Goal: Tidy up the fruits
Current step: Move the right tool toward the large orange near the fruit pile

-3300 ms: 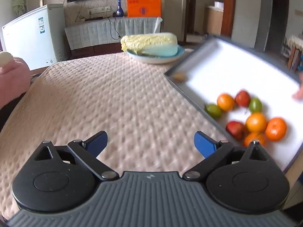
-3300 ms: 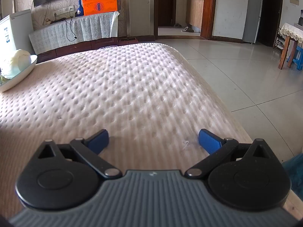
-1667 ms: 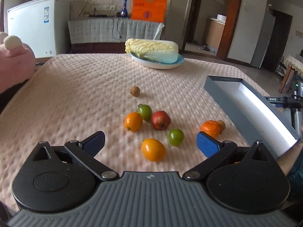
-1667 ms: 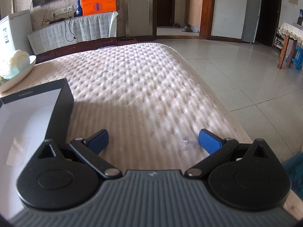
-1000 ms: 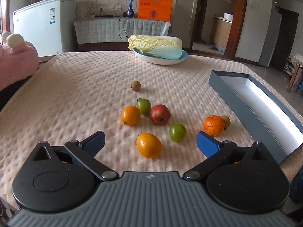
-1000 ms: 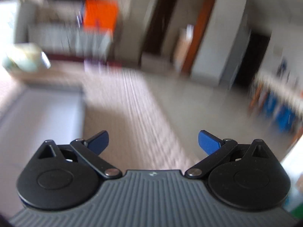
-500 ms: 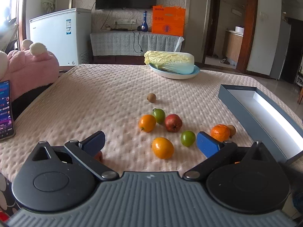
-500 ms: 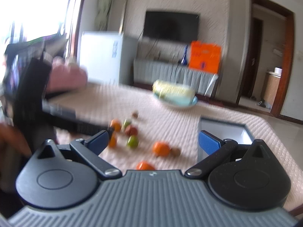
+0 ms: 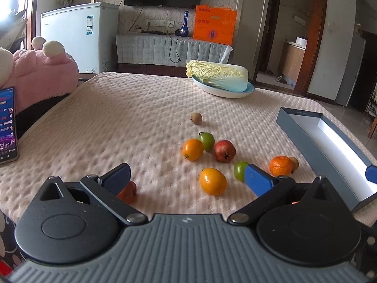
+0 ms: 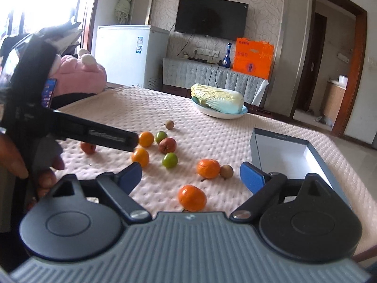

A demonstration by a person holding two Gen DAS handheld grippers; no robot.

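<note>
Several small fruits lie loose on the padded table: oranges (image 9: 192, 149), green ones (image 9: 206, 141), a dark red one (image 9: 224, 151), a tangerine (image 9: 280, 165) and a brown one (image 9: 196, 118). My left gripper (image 9: 187, 178) hovers open over the near edge, and a red fruit (image 9: 128, 192) shows behind its left finger. My right gripper (image 10: 191, 175) points at the same pile with its jaws closing. A tangerine (image 10: 192, 198) lies on the table low between its fingers, untouched. An open grey-blue box (image 10: 256, 148) stands on the right with nothing visible inside.
A cabbage on a blue plate (image 9: 223, 92) sits at the far side. A phone (image 9: 8, 125) leans at the left edge beside a pink plush toy (image 9: 42, 75). In the right wrist view a hand (image 10: 14, 162) holds the left gripper, its finger (image 10: 99, 135) reaching over the fruits.
The right wrist view has swung left from the box and floor to the fruit pile, and its fingers stand slightly closer together. The left wrist view has drawn back a little.
</note>
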